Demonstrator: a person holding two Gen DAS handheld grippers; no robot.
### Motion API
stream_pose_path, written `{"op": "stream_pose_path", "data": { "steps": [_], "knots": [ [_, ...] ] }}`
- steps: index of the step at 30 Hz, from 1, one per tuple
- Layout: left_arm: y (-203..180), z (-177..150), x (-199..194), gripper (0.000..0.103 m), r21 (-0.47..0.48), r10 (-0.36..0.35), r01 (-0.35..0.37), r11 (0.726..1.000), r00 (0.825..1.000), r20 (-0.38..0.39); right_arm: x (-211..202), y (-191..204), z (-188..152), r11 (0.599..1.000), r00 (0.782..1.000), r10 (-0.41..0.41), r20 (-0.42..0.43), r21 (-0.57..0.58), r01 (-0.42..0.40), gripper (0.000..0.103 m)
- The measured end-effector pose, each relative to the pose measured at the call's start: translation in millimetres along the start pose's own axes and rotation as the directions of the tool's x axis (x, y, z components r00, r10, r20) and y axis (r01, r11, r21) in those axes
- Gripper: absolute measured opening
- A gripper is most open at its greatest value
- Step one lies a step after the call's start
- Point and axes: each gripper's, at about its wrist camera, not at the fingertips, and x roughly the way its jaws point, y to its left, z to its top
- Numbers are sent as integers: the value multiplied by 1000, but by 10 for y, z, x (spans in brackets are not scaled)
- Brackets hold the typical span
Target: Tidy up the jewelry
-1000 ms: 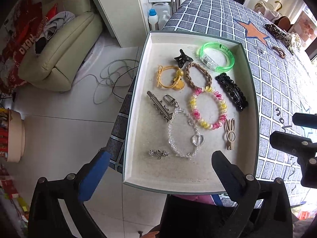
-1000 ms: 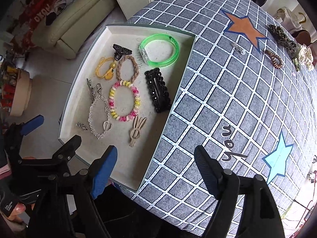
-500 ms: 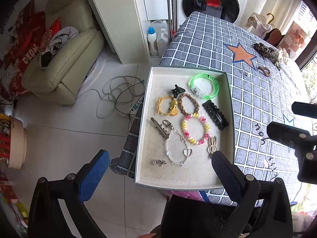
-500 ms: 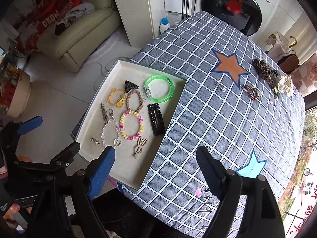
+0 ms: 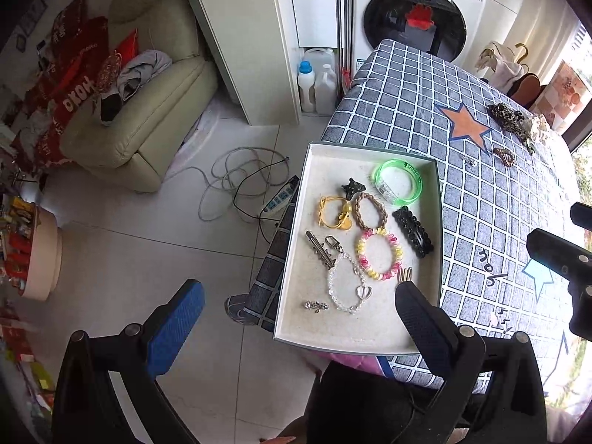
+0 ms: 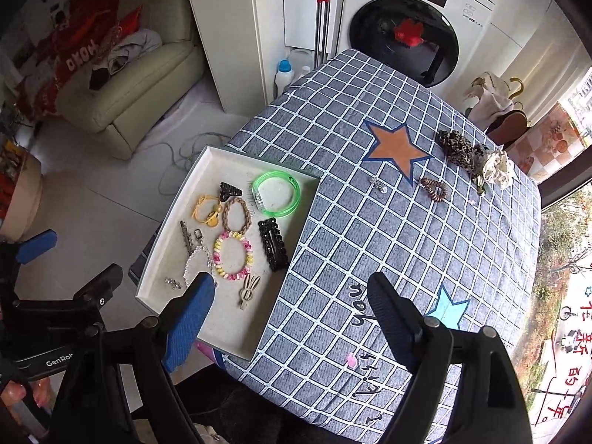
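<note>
A checked table [image 6: 370, 229] bore a shallow tray [image 5: 296, 259] at its edge. In the tray lay the jewelry: a green bangle [image 5: 397, 182], a pink-and-yellow bracelet [image 5: 378, 255], a black clip [image 5: 411, 231]. Left gripper [image 5: 296, 314] and right gripper [image 6: 288, 318] hung above, both wide apart, holding nothing.

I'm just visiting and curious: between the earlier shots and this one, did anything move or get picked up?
Both grippers rose away from the table: the tray and its jewelry look smaller, and more of the room shows. Nothing was taken hold of or let go; the left gripper and right gripper stay open and empty. The green bangle and the other pieces lie as before.
</note>
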Motion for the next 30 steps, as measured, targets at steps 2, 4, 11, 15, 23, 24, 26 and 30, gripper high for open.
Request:
{"op": "stream_pose_path", "data": {
  "steps": [2, 4, 11, 15, 23, 24, 26, 30],
  "knots": [
    [-7, 8, -17, 103, 4, -1, 1, 1000, 1000, 4, -5, -2, 3, 1000, 1000, -1, 0, 1, 1, 87],
    [-14, 9, -27, 103, 7, -2, 2, 1000, 1000, 6, -8, 0, -1, 1000, 1000, -1, 2, -1, 1, 87],
    [-25, 0, -33, 103, 11, 1, -1, 1000, 1000, 6, -2, 12, 3, 1000, 1000, 0, -1, 0, 0, 87],
    [-25, -2, -33, 103, 13, 1, -2, 1000, 1000, 6, 0, 45, -8, 1000, 1000, 2, -6, -9, -2, 87],
    [-28, -5, -38, 103, 14, 4, -4, 1000, 1000, 6, 2, 50, -7, 1000, 1000, 2, -7, -9, -2, 87],
    [-26, -5, -38, 103, 16, 5, -5, 1000, 1000, 6, 4, 44, -9, 1000, 1000, 2, -6, -8, -3, 87],
    [-30, -2, -42, 103, 17, 5, -6, 1000, 1000, 7, 5, 46, -6, 1000, 1000, 2, -7, -8, -2, 87],
    [-32, -1, -41, 103, 16, 7, -7, 1000, 1000, 7, 8, 54, -7, 1000, 1000, 3, -7, -7, -3, 87]
  ]
}}
